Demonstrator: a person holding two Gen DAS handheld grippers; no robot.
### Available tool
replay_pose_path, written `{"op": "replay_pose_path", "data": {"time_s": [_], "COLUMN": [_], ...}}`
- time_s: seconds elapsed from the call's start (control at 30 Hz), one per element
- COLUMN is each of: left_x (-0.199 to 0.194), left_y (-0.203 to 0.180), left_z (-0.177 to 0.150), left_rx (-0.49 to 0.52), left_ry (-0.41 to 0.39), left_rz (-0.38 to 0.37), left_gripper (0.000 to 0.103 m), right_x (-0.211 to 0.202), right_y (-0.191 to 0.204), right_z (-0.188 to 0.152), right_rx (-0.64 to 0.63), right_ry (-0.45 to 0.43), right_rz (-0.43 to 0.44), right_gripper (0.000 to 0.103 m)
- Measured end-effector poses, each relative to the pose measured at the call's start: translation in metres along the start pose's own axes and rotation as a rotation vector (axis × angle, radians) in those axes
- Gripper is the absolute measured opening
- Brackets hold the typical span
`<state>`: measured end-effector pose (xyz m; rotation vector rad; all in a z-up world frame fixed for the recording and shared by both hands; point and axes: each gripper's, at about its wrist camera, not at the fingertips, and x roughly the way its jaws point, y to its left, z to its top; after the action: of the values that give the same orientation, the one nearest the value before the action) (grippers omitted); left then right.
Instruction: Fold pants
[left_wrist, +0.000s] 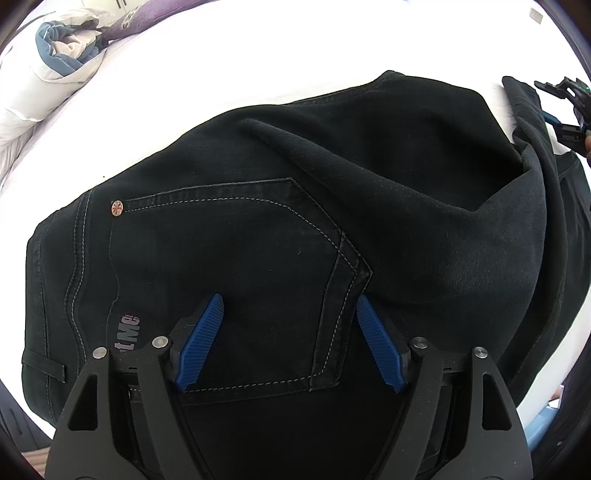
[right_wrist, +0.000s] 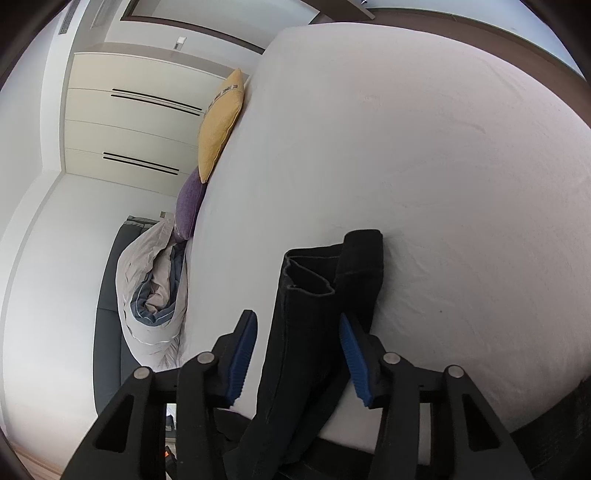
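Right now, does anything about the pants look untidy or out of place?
Yes. The black pants lie on the white bed, but thick diagonal wrinkles run across the seat, so they are not flat. The leg ends are uneven, one cuff gaping open. Both the left gripper and the right gripper are open.

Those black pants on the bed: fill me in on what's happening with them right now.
A person is folding black pants on a white bed with two grippers. The left hand-held gripper hovers open over the back pocket near the waist. The right hand-held gripper is open around the leg ends, not clamped. The pants lie partly bunched; no neat fold shows. Pillows and a duvet sit at the bed's edge.
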<state>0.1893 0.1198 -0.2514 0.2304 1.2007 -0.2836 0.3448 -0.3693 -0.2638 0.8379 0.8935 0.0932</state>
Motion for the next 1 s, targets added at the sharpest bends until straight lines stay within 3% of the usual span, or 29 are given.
{"op": "replay_pose_path", "data": {"time_s": [0.07,0.3,0.37,0.43,0.6,0.77,0.83,0.9,0.97,1.0], "left_x": [0.004,0.009,0.009,0.009,0.007,0.006,0.006,0.006,0.007,0.007], "left_y": [-0.004,-0.003,-0.003,-0.002,0.001,0.005,0.006,0.006,0.008,0.008], "left_z": [0.004,0.0,-0.002,-0.003,-0.003,-0.001,0.0,0.002,0.004,0.005], "left_rx": [0.0,-0.007,-0.007,-0.008,-0.007,-0.02,-0.022,-0.019,-0.023,-0.023], "left_ry": [0.001,-0.004,-0.004,-0.005,-0.006,0.003,0.012,0.018,0.022,0.025], "left_rz": [-0.001,-0.002,-0.002,-0.003,-0.005,-0.019,-0.019,-0.017,-0.02,-0.019], "left_gripper": [0.075,0.075,0.075,0.075,0.075,0.075,0.076,0.076,0.076,0.076], "right_x": [0.003,0.008,0.008,0.004,-0.033,-0.107,-0.13,-0.134,-0.131,-0.128], "right_y": [-0.003,-0.01,-0.005,0.002,0.036,0.059,0.059,0.046,0.02,0.003], "right_z": [0.004,0.008,0.007,0.006,-0.002,-0.02,-0.03,-0.037,-0.036,-0.034], "right_rx": [0.002,0.038,0.0,-0.03,-0.147,-0.217,-0.21,-0.186,-0.099,-0.022], "right_ry": [0.01,0.024,0.029,0.023,-0.041,-0.135,-0.148,-0.101,-0.068,-0.053], "right_rz": [-0.012,-0.013,-0.037,-0.043,-0.026,0.011,0.021,-0.02,-0.079,-0.064], "right_gripper": [0.035,0.034,0.013,0.01,0.009,0.009,0.009,0.01,0.01,0.01]}}
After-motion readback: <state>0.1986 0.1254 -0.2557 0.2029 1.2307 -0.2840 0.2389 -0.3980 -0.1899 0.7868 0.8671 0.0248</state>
